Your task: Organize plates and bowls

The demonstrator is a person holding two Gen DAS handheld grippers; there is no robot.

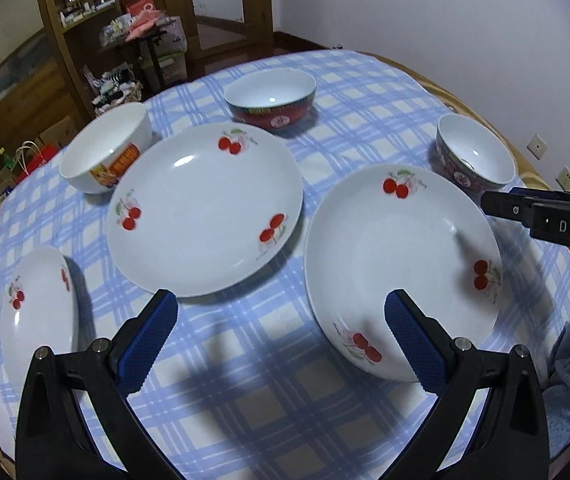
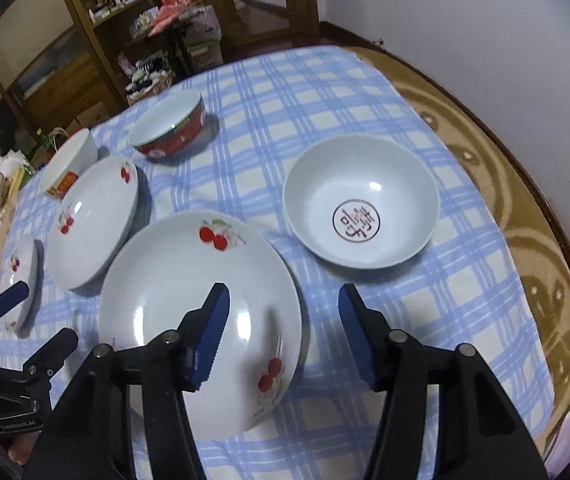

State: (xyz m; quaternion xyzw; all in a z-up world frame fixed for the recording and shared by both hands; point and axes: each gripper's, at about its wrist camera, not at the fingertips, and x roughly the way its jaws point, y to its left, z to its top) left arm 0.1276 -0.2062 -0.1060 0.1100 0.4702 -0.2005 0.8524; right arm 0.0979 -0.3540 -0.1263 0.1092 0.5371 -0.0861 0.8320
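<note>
Table: a round table with a blue and white checked cloth (image 1: 285,360), and on it three plates and three bowls, all apart from each other.
Middle plate (image 1: 205,210): white with red cherries, it lies flat near the centre of the cloth, between the two other plates.
Right plate (image 2: 201,320): same cherry pattern, nearest to the right gripper; in the right wrist view its right rim lies under the gap between the fingers.
Left plate (image 1: 37,312): same pattern, at the left edge of the cloth; only partly seen.
White bowl (image 1: 105,148): it has an orange picture on the side and stands behind the left plate, just beside the middle plate.
Red bowl (image 1: 271,100): red outside, white inside, at the far side of the table.
Patterned bowl (image 2: 361,204): a round red sign at the bottom inside, upright, to the right of the right plate and apart from it.
Left gripper (image 1: 281,344): jaws spread wide with nothing between them, above the bare cloth between the middle plate and the right plate.
Right gripper (image 2: 283,336): jaws parted, with blue pads; the left finger (image 2: 213,336) is over the right plate. It seems the pads do not press the rim, but the view is blurred there.
</note>
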